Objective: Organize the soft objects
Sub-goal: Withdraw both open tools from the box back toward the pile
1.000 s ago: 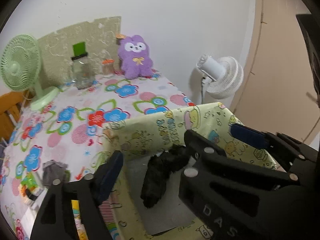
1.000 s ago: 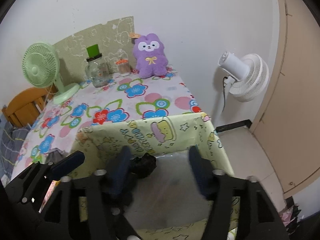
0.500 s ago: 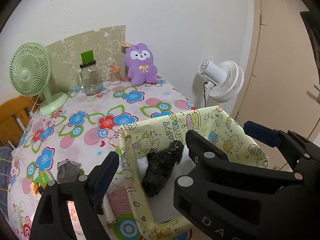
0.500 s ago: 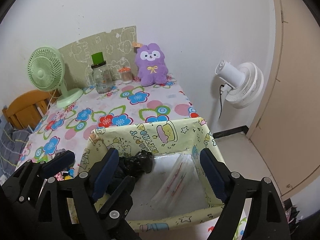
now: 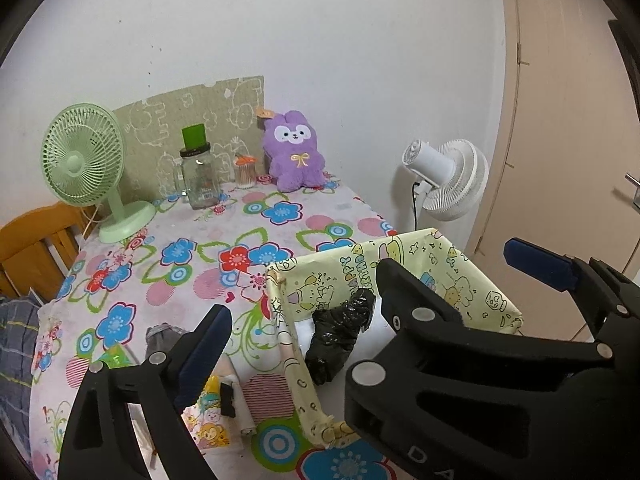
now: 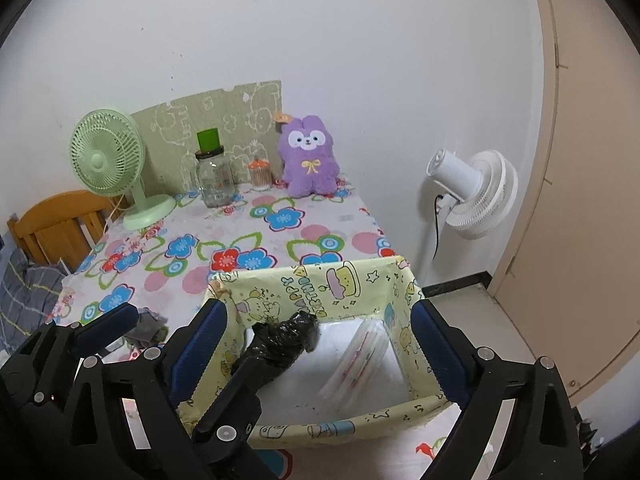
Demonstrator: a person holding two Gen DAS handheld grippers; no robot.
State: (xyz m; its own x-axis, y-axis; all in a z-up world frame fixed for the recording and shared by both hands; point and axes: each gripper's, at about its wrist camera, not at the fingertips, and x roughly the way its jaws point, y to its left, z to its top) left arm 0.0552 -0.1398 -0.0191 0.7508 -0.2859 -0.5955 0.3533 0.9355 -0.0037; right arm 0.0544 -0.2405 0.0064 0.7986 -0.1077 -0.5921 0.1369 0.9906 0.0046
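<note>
So the crumpled black plastic bundle (image 6: 286,340) lies in the yellow cartoon-print box (image 6: 304,284) now. Both the left gripper (image 5: 372,284) and right gripper (image 6: 320,344) are opening, empty. Grey cloth (image 5: 160,338) and small packets (image 5: 208,420) left of the box look still unsorted.

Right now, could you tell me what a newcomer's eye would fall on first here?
Probably the yellow cartoon-print box at the near edge of the flowered tablecloth, with a crumpled black plastic bundle lying inside. Next, the purple plush bunny sitting against the far wall, beside a pale green desk fan.
</note>
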